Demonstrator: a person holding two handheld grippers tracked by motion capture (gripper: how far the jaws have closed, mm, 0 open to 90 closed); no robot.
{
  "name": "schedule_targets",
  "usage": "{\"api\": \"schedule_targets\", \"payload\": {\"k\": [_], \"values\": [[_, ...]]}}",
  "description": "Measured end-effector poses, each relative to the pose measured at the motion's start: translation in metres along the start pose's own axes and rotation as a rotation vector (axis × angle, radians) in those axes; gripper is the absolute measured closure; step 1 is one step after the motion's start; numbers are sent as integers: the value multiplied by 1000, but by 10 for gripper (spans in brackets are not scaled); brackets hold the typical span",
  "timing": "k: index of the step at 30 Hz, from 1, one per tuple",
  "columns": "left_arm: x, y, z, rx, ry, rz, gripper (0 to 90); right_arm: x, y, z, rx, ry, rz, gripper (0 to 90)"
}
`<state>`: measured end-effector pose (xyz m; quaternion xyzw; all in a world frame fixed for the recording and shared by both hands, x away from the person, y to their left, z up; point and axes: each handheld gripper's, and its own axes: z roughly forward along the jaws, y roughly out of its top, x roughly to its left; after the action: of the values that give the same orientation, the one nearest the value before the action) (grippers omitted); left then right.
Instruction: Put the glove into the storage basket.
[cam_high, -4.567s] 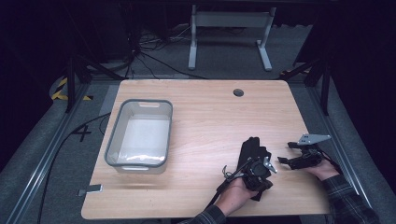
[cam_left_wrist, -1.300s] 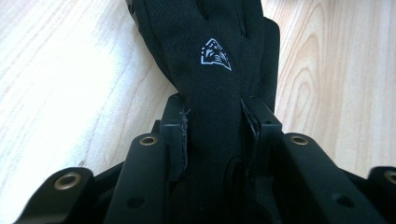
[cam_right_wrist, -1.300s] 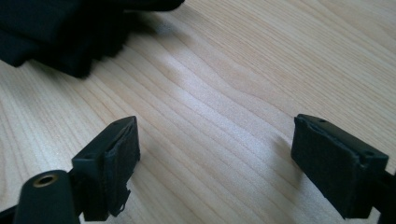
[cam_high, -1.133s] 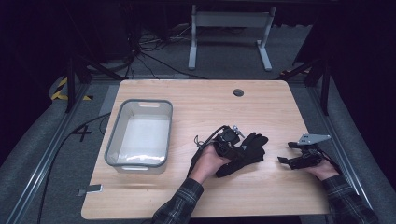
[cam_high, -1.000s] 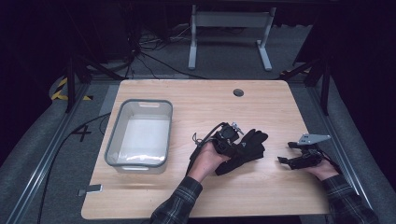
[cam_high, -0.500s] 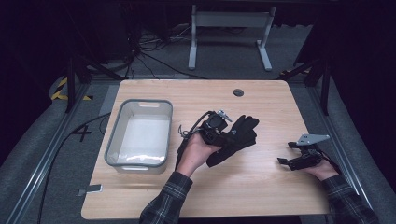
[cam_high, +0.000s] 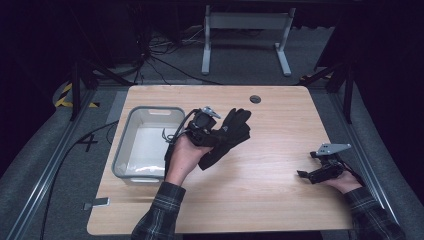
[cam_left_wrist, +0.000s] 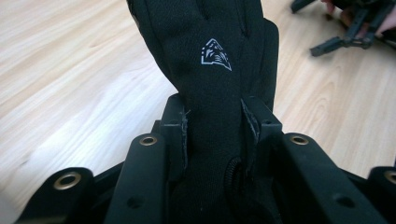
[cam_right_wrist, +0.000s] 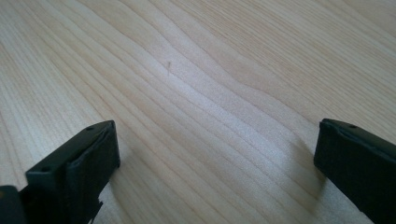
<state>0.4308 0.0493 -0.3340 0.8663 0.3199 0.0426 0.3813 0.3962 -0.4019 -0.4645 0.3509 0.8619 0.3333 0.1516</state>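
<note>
Just right of the bin, the left gripper (cam_high: 209, 131) is lifted off the table (cam_high: 280, 200) in the person's left hand (cam_high: 184, 155), with a black glove (cam_high: 227, 137) clamped between its jaws. In the left gripper view the two black pads press on either side of the glove (cam_left_wrist: 210, 93) across its narrow part, and the fabric with a small white printed logo rises straight up out of the grip, while more of it bunches down into the body of the gripper (cam_left_wrist: 212, 126). From above, the glove's fingers point toward the far right and its other end droops toward the near side, hanging over the wood rather than lying flat on it. The clear plastic bin (cam_high: 145, 145) stands on the left part of the table, just beside the left hand, its inside pale and bare. Over at the near right corner the right gripper (cam_high: 306, 174) rests low by the tabletop in the right hand (cam_high: 345, 181), a grey three-cornered plate on top of it. Its jaws have just been opening and now stand wide apart, with nothing but bare wood grain (cam_right_wrist: 210, 116) between them. The two grippers are well apart, and plaid sleeves (cam_high: 160, 215) come in from the near edge.
</note>
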Motion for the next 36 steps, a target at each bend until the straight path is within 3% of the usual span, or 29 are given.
{"api": "schedule_targets", "payload": {"k": [2,5,10,15,20,26,36], "values": [[3,-3,-4,-7,13,-9,665,0,0,0,0,0,0,5],[17,-15,-22,-24,60,-51,665,0,0,0,0,1,0,4],[30,-27,-37,-37,93,-88,665,0,0,0,0,1,0,4],[49,-49,-59,-55,149,-149,665,0,0,0,0,1,0,4],[63,-66,-73,-58,190,-185,665,0,0,0,0,1,0,4],[75,-81,-78,-59,223,-222,665,0,0,0,0,1,0,4],[101,-107,-67,-36,256,-277,665,0,0,0,0,-3,5,4]]}}
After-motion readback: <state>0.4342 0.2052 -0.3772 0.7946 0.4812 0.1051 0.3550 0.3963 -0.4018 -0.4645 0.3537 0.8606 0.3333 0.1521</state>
